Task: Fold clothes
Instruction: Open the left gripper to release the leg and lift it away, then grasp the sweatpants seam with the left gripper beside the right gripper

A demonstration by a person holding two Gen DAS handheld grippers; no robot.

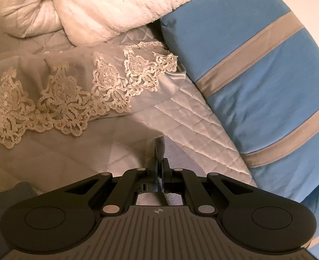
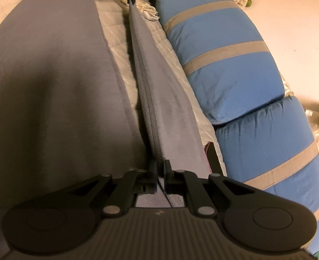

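Two tools grip one grey garment at opposite ends, so that its folded edge runs taut between them above the bed. Left tool: its jaws are pressed together, pinching a small tuft of the grey cloth at the fingertips. Right tool: its jaws are pressed together on the near end of the same cloth, which rises from between them and narrows toward the far tool at the top of the right wrist view. A wider grey panel of fabric lies on the quilted bed cover to the left of the stretched strip. Blue cushions with grey stripes lie along the right side, just beside the strip. A lace-trimmed cloth and a cream pillow lie beyond the left tool.
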